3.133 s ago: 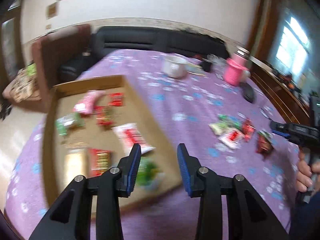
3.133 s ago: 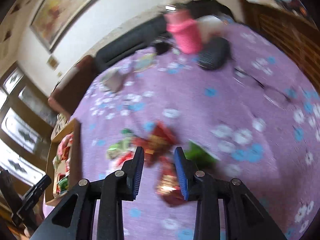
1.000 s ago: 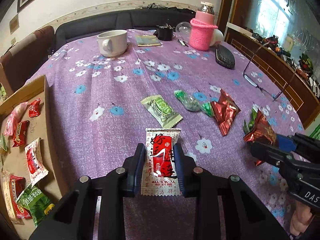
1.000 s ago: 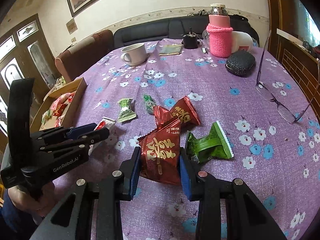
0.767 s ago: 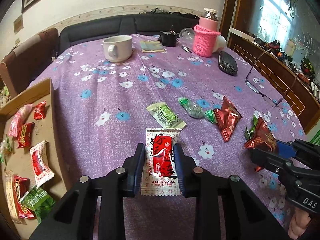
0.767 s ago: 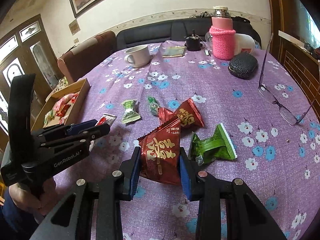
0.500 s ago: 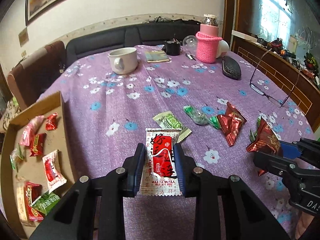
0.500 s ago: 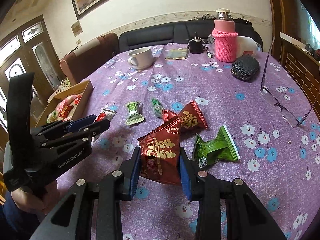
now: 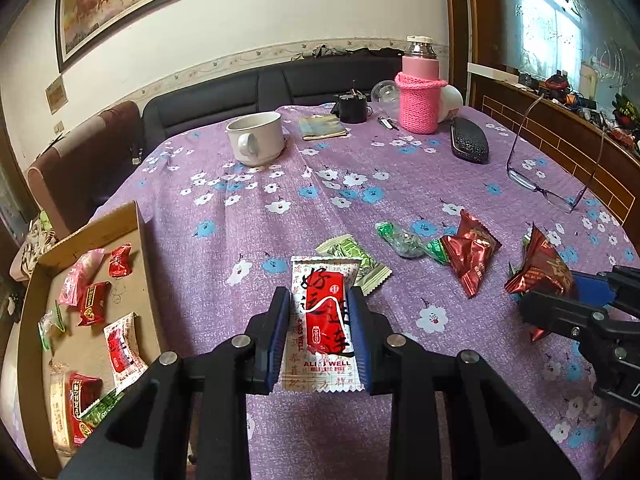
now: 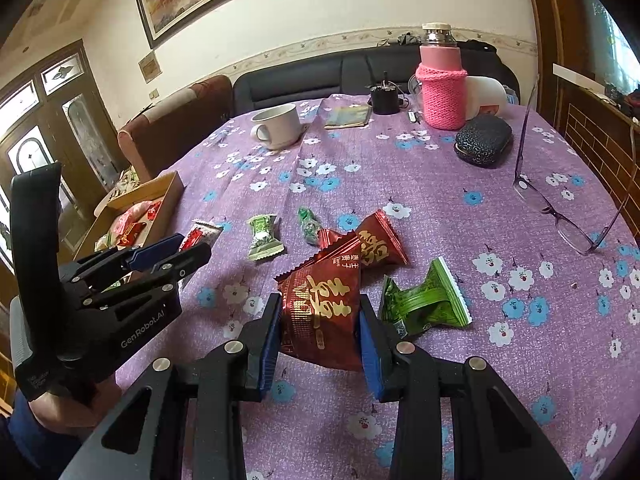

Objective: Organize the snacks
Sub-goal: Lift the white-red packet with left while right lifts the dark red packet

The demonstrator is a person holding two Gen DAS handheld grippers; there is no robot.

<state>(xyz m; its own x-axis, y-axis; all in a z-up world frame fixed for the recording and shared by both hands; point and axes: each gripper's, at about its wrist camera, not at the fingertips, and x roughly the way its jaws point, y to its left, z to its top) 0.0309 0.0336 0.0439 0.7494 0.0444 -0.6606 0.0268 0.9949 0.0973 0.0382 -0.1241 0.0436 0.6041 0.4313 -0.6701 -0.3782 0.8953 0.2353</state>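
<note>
Snacks on table — four loose [image 10: 262, 237], two gripper-held [image 10: 320, 312].

My left claw [image 9: 320, 324] pinches a white-and-red snack packet [image 9: 323, 322] at frame centre, above the purple flowered tabletop [image 9: 320, 184]; the shallow cardboard box [image 9: 141, 248] of snacks sits lower left.

A home living room. Dark sofa [image 9: 280, 84] and framed painting [image 9: 160, 0] at top; floral tablecloth [image 9: 320, 184], mug [image 9: 256, 140] mid-frame.
</note>
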